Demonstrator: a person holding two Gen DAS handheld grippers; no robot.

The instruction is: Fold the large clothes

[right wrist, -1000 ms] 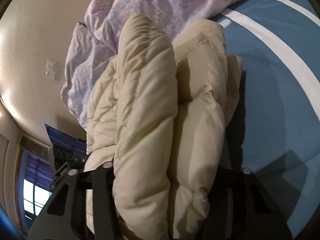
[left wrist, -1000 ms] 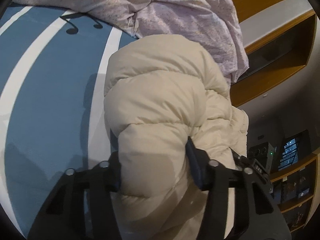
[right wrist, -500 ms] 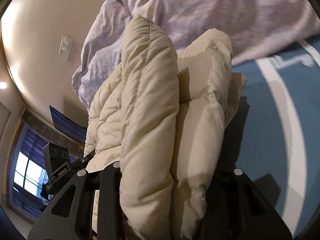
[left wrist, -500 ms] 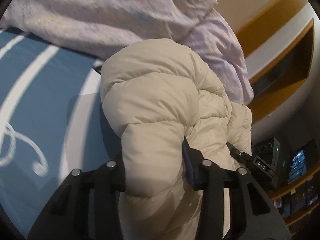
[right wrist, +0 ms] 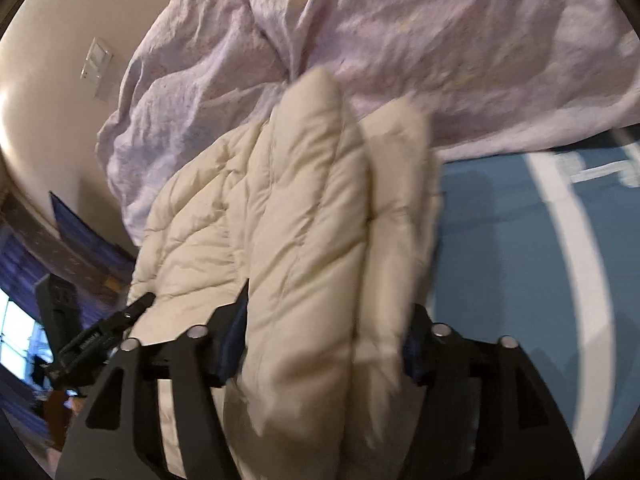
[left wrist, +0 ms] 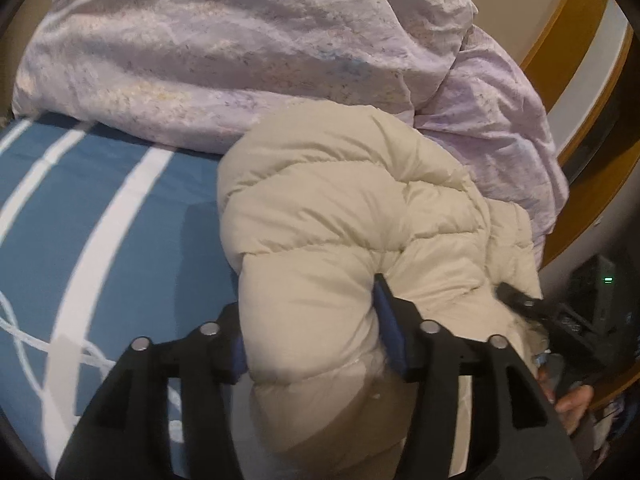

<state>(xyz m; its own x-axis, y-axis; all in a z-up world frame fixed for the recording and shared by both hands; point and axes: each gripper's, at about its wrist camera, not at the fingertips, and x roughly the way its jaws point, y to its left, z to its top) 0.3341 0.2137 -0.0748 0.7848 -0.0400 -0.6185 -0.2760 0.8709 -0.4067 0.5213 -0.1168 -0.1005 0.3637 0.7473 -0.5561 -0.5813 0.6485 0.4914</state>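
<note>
Garment count: one cream puffer jacket point(left wrist: 352, 216), quilted, bunched into thick rolls.
Garment location: on the bed, at the near edge of the blue sheet point(left wrist: 120, 216), its far end against the lilac duvet point(left wrist: 240, 48).
Left tongs point(left wrist: 312, 336): one pair, black with blue pads, clamped on a fat roll of the jacket; the roll fills the gap between the two fingers.
Right tongs point(right wrist: 324, 344): one pair, same build, gripping two stacked folds of the jacket point(right wrist: 304, 240); the folds stand on edge between the fingers.
Cross view: each camera shows the other tongs at the jacket's far side, the right one at right in the left view, the left one at left in the right view.
Bedding count: one duvet, one sheet.
Sheet markings: three white stripes at left in the left view, plus thin white looping lines; none reads as text.
Wall: one pale switch plate point(right wrist: 96, 68), far left in the right view.
Readable writing: a label on the left tongs' body in the right view, too small to read.
</note>
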